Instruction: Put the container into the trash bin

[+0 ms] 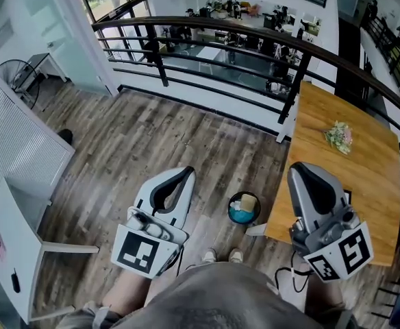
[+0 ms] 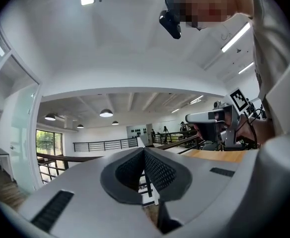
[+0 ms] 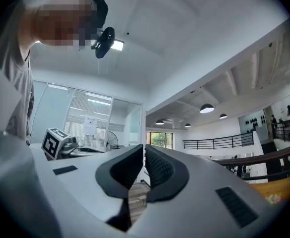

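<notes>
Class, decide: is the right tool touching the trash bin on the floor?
Apart. The head view shows the right tool above the wooden table, with a strip of tabletop between it and the trash bin. The right gripper view shows shut, empty jaws.

Office mezzanine — black railing (image 1: 294, 91), desks (image 1: 282, 19) below, window blinds (image 1: 15, 142)

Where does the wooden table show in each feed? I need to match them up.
Head view: wooden table along the right side.
Left gripper view: tan strip right of centre.
Right gripper view: sliver at the lower right edge.
Shared landmark: the dark railing.
</notes>
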A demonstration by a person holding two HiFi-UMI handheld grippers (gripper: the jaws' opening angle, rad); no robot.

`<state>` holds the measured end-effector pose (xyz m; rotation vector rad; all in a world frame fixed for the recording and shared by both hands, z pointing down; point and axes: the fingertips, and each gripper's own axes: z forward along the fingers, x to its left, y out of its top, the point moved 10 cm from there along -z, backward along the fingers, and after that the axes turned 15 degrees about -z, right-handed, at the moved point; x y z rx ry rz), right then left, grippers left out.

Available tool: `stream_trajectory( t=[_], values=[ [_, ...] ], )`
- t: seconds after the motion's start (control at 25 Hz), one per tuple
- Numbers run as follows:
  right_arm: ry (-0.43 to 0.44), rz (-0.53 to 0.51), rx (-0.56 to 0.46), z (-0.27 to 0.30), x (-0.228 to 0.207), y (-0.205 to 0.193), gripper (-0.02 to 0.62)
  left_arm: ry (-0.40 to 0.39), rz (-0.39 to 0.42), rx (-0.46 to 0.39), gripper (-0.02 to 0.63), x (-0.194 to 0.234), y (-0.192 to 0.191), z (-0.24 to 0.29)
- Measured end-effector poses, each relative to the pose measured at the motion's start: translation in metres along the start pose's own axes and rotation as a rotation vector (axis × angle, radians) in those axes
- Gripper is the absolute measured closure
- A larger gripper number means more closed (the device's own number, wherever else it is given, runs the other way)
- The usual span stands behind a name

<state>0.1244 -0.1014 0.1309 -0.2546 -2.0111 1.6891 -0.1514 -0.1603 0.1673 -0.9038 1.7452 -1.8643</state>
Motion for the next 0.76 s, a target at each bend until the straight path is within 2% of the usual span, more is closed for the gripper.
stream_trajectory(
  t=[0.32, 0.76],
  values=[
    [0.025, -0.013, 0.03, -0.004, 0.0, -0.014, 0.555, 0.015, 0.007, 0.018, 0.591, -0.005, -0.005, 0.006],
    [0.008, -0.015, 0.037, -0.016, -0.011, -0.019, 0.555, 0.017, 0.021, 0.016, 0.591, -0.015, -0.007, 0.016]
  ],
)
